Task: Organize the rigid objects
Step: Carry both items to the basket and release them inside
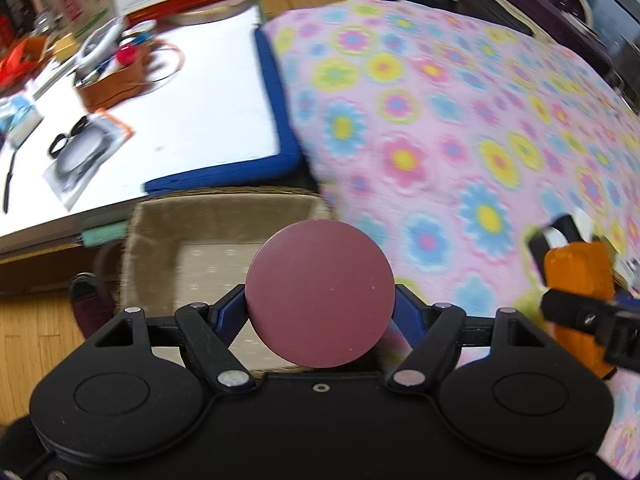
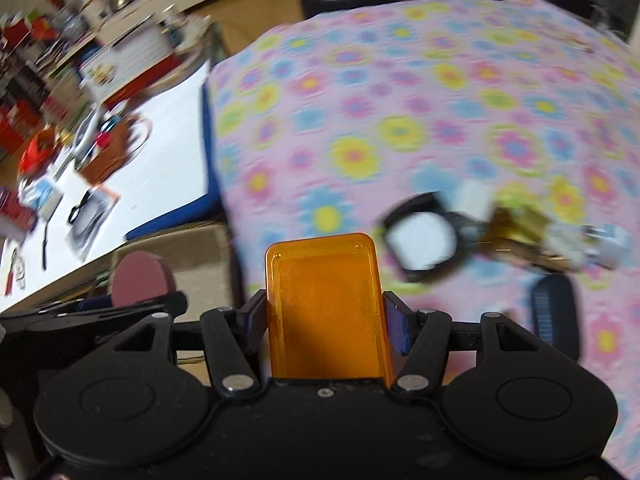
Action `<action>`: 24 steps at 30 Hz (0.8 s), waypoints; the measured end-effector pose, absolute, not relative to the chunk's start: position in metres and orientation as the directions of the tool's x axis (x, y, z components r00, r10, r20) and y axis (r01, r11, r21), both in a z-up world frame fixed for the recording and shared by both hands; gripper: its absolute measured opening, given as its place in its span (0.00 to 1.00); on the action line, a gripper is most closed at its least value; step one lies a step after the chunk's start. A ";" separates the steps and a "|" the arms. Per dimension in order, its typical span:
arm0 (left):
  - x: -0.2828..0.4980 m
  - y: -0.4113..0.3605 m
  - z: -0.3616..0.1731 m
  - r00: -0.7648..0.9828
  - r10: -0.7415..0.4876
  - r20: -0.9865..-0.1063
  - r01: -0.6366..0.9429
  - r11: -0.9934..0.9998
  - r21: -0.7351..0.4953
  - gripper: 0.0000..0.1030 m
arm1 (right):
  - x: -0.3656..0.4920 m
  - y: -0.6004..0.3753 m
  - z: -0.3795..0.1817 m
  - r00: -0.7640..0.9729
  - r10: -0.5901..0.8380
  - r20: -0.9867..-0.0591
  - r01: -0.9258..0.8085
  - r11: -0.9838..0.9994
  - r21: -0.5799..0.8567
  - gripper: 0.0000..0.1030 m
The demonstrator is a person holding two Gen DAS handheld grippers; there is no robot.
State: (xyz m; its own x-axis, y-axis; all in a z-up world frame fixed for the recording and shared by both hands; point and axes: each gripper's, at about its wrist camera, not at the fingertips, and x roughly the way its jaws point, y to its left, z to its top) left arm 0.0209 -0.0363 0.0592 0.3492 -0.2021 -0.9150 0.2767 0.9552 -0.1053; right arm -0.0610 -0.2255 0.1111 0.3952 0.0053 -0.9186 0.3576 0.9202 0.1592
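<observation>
I am holding a maroon disc (image 1: 320, 294) in my left gripper (image 1: 320, 312), the blue pads (image 1: 230, 314) clamped on its two edges, and it is hanging just above the open mouth of a fabric-lined basket (image 1: 160, 224) that is sitting low between the flowered blanket (image 1: 440, 120) and the white table (image 1: 192, 92). In my right gripper (image 2: 326, 320) I am carrying an amber translucent box (image 2: 326, 304), its jaws pressed against its two long sides, out over the blanket and just beside the basket.

The disc is worrying me most. I am gripping a round thing only by its rim, so the contact is narrow; if I am swinging it quickly, as the blur suggests, it could pivot between the pads or slip out before I am properly over the basket, and then it would be dropping to the wooden floor (image 1: 36, 340) or rolling under the table.

The amber box is smooth and is sticking well out of the jaws, so I judge it could be sliding if I tilt it steeply.

My two grippers are also travelling close together toward the same opening, so they could be knocking each other there.

Beyond that, a black-framed square piece (image 2: 420, 236), a gold object (image 2: 520, 232) and a dark oblong item (image 2: 556, 312) are lying on the blanket, near enough for a low sweep to be scattering them.
</observation>
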 end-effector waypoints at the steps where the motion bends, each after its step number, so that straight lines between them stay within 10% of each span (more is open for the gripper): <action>1: 0.024 -0.028 0.059 0.354 -0.193 -0.915 0.265 0.959 -0.099 0.68 | -0.055 -0.215 0.109 0.387 0.014 -0.922 0.350 0.923 0.162 0.57; 24: 0.078 0.069 0.016 0.330 -0.169 -0.929 0.088 0.985 -0.148 0.69 | 0.042 -0.094 0.026 0.186 0.026 -0.982 0.311 0.947 0.084 0.58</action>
State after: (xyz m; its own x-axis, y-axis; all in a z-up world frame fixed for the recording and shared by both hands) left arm 0.0780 0.0692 0.0163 0.3296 -0.1690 -0.9289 0.0880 0.9851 -0.1481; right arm 0.0421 -0.0939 0.0260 0.1865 0.0262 -0.9821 0.3114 0.9465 0.0844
